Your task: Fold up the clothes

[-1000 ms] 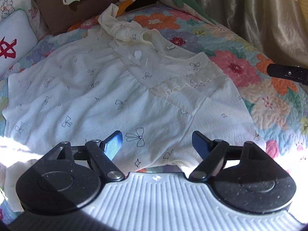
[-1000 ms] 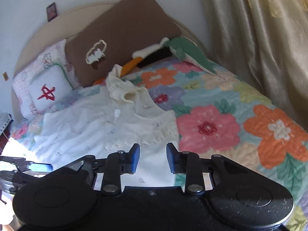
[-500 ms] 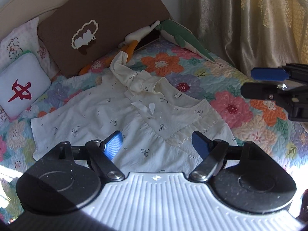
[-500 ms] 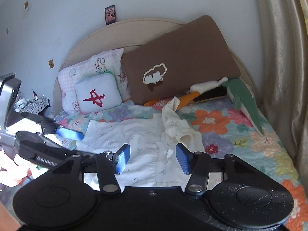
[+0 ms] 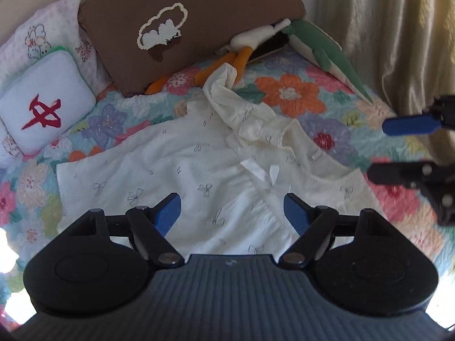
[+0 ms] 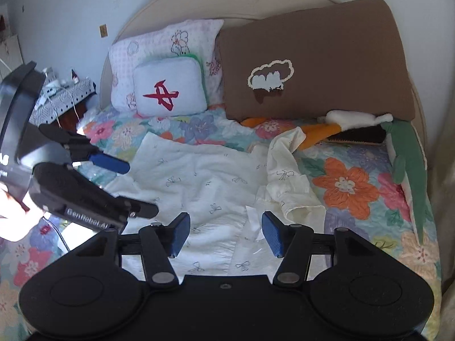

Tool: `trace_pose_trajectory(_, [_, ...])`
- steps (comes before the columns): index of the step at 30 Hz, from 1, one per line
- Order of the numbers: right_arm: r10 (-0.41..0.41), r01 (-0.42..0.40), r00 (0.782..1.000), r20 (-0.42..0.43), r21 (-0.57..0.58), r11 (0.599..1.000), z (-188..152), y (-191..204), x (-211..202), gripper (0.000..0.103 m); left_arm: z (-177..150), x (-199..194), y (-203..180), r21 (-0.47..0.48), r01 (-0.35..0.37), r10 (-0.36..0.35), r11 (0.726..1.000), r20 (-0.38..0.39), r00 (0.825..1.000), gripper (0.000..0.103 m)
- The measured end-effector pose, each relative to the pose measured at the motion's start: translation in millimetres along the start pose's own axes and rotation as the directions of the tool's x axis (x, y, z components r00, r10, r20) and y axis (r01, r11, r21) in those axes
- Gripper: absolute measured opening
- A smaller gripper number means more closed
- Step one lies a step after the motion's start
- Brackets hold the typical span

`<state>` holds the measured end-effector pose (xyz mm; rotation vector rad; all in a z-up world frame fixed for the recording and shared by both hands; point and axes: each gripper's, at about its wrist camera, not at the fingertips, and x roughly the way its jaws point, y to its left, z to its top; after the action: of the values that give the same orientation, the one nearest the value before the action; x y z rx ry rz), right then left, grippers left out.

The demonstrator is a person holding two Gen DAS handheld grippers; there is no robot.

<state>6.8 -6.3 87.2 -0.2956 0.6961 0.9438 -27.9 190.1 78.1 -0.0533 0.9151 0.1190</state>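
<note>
Jaws of left gripper apart, empty, housing lettered "GenRobot.AI"

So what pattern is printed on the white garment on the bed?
Small dark outline bows on the white garment, clearest in the left wrist view.

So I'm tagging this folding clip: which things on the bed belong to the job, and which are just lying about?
Part of the job:
- white bow-print garment
- left gripper, open
- right gripper, open, jaws just widened, nothing between them

Just lying about:
- brown pillow
- white cushion with red mark
- pink floral pillow
- green plush toy
- floral quilt
</note>
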Motion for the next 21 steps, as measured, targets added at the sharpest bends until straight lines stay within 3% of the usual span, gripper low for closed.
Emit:
trace_pose_trajectory(6, [-0.054,0.045,0.997,-0.047,-0.173,0.984,7.4,-27.7,52.6,0.065,17.9,78.5,39.0,-0.248,0.046,-0.031,0.968,0.060,0.998,0.077])
trace_pose_trajectory(9, [-0.025,0.017,0.998,-0.062,-0.139,0.990,15.9,-54.5,85.9,0.065,23.3,115.1,57.4,-0.328,0.069,-0.038,0.942,0.101,0.994,0.077])
trace_pose_trajectory(13, [0.057,-0.056,0.998,-0.039,0.031,0.998,27.3,-98.6,136.8,0.065,37.0,162.6,74.3,-0.339,0.146,-0.108,0.929,0.127,0.986,0.077])
trace_pose_trajectory(16, [-0.007,0.007,0.997,-0.077,0.005,1.000,17.5,-101.5,178.4,0.065,46.5,193.7,82.2,-0.335,0.204,-0.165,0.920,0.140,0.976,0.077])
trace_pose_trajectory(19, [-0.066,0.068,0.997,-0.039,0.043,0.997,-3.9,-103.8,203.5,0.066,53.7,218.5,87.2,-0.333,0.225,-0.189,0.916,0.135,0.973,0.077])
trace_pose_trajectory(21, [-0.063,0.065,0.997,-0.037,0.060,0.996,-11.4,-109.6,220.6,0.066,58.8,234.9,91.1,-0.350,0.242,-0.214,0.905,0.117,0.970,0.077])
